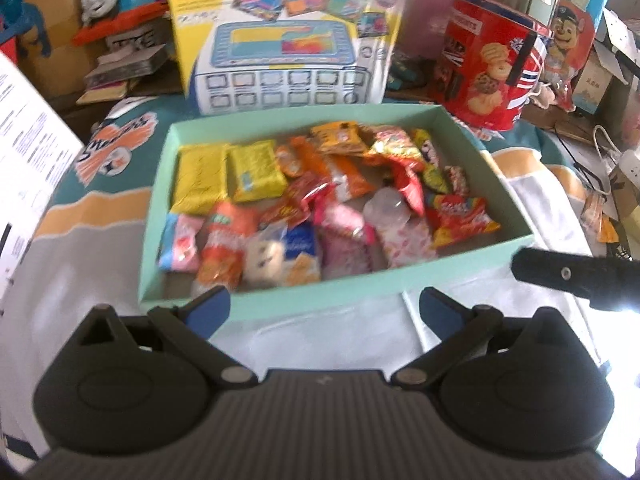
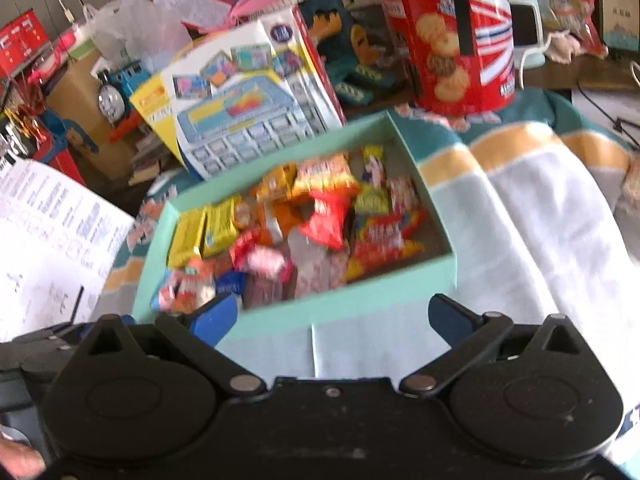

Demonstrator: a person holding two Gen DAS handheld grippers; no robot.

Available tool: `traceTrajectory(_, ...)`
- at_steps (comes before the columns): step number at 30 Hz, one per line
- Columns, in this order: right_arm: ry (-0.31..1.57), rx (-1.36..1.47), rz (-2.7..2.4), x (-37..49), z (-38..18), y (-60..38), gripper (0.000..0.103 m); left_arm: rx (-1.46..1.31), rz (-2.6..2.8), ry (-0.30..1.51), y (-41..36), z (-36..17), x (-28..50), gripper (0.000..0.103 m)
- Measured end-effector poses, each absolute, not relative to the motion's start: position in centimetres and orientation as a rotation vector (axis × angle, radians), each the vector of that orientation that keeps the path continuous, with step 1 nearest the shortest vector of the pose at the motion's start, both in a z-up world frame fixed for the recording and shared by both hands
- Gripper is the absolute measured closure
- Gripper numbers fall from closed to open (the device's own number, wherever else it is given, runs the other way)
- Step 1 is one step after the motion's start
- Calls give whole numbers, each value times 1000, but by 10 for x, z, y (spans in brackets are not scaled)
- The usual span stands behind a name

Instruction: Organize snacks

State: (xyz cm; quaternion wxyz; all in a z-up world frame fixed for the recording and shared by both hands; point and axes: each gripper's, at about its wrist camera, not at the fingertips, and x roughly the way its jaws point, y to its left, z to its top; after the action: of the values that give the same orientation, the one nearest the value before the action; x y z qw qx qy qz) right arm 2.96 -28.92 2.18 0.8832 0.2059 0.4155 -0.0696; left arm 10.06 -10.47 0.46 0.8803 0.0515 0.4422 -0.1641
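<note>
So both grippers are just hovering in front of the mint-green box [image 1: 280, 304], near its front wall; the left gripper [image 1: 325, 307] has its jaws spread wide with nothing between them, and the right gripper [image 2: 335, 314] is the same, wide and empty. The snacks [image 1: 320, 200] are all sitting inside the box already, heaped in a loose pile; two yellow packets [image 1: 224, 174] lie side by side at the back left, a red-and-rainbow bag [image 1: 460, 216] sits at the right. My guess is this is either the very start of sorting or a pause between picks; nothing is being gripped. Next move probably means picking one packet off the top, reaching down over the front wall, and closing on a crinkly edge without dragging its neighbours along.

Hard to read: both views are blurry, so no labels are legible; whatever's under the pile is hidden. The red cookie tin [image 1: 492, 60] and the toy box [image 1: 288, 44] stand behind the box.
</note>
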Motion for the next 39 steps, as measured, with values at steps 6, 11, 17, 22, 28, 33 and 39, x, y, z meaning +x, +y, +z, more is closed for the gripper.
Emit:
traceTrajectory(6,923,400,-156,12,8,-276,0,115,-316,917,-81,-3,86,0)
traceTrajectory(11,964,386,-152,6,-1,-264,0,97,-283,921,-68,-10,78,0)
traceTrajectory(17,999,367,-146,6,-8,-252,0,83,-281,965,-54,-24,75,0)
traceTrajectory(22,990,321,-141,8,-10,-242,0,80,-233,974,-43,-34,75,0)
traceTrajectory(28,971,229,-136,10,-8,-231,0,70,-193,990,-32,-38,81,0)
traceTrajectory(33,960,148,-151,15,-6,-224,0,76,-171,973,-27,-31,86,0)
traceTrajectory(39,983,144,-143,26,-6,-224,0,90,-150,956,-24,-23,94,0)
